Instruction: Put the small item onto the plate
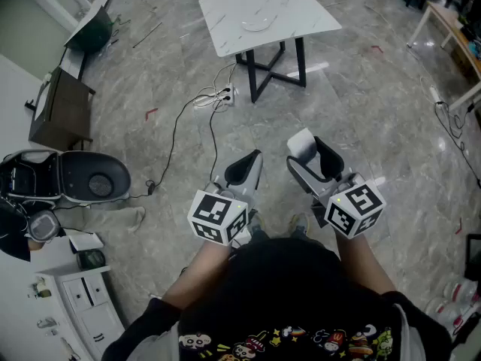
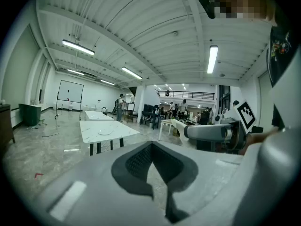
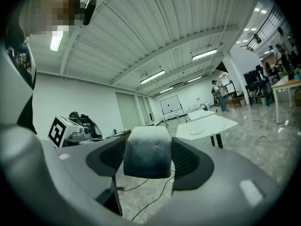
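Note:
A small whitish block (image 3: 146, 152) with a dark lower half sits between the pads of my right gripper (image 3: 146, 160), which is shut on it. In the head view the block (image 1: 301, 143) sticks out of the right gripper (image 1: 308, 155) at waist height. My left gripper (image 1: 252, 162) is beside it, shut and holding nothing; its pads meet (image 2: 151, 163). A white plate (image 1: 258, 24) lies on the white marble table (image 1: 301, 17) well ahead across the floor. Both gripper views show the plate (image 2: 105, 132) (image 3: 196, 131) far off.
White cables and a power strip (image 1: 218, 96) lie on the floor between me and the table. A scooter (image 1: 68, 177), a dark cabinet (image 1: 60, 111) and a white drawer unit (image 1: 90, 299) stand at the left. Another table (image 1: 451, 28) is at the right. People stand in the far background.

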`<state>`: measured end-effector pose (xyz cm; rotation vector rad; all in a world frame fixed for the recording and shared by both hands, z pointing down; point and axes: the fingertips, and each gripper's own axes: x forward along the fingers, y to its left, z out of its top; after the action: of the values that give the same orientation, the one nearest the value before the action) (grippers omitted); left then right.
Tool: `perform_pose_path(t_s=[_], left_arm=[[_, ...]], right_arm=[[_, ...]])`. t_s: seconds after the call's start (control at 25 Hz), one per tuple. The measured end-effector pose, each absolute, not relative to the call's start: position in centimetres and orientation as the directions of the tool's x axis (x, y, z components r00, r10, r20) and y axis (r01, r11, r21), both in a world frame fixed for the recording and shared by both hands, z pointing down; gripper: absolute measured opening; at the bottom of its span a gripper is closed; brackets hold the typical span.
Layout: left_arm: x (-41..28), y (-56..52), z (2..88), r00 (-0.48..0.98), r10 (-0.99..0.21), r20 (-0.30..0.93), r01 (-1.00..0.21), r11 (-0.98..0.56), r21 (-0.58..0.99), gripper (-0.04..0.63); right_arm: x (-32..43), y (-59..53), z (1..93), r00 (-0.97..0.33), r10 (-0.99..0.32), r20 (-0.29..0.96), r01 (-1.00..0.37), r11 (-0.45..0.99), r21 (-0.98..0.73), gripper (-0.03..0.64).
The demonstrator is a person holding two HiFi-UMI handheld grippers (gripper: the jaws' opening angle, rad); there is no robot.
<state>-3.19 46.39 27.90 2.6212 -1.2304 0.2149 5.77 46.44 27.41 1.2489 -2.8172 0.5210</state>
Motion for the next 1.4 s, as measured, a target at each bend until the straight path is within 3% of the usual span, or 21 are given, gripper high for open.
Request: perform_pose_path(t_s=[0.68, 1.4], left_arm=[[8.1, 48.3, 30.5, 0.605, -0.748, 0.273, -0.795, -0.587, 0.152, 0.0], [8.4, 43.2, 31.2, 0.591, -0.759, 0.273, -0.806, -0.568, 0.166, 0.0]], right_arm=[[16.5, 47.1, 29.4, -0.717, -0.676, 0.17, -0.694, 0.668, -0.268, 0.331], [17.2, 42.8, 30.6, -0.714, -0.673, 0.195, -0.699, 0.663, -0.27, 0.333]])
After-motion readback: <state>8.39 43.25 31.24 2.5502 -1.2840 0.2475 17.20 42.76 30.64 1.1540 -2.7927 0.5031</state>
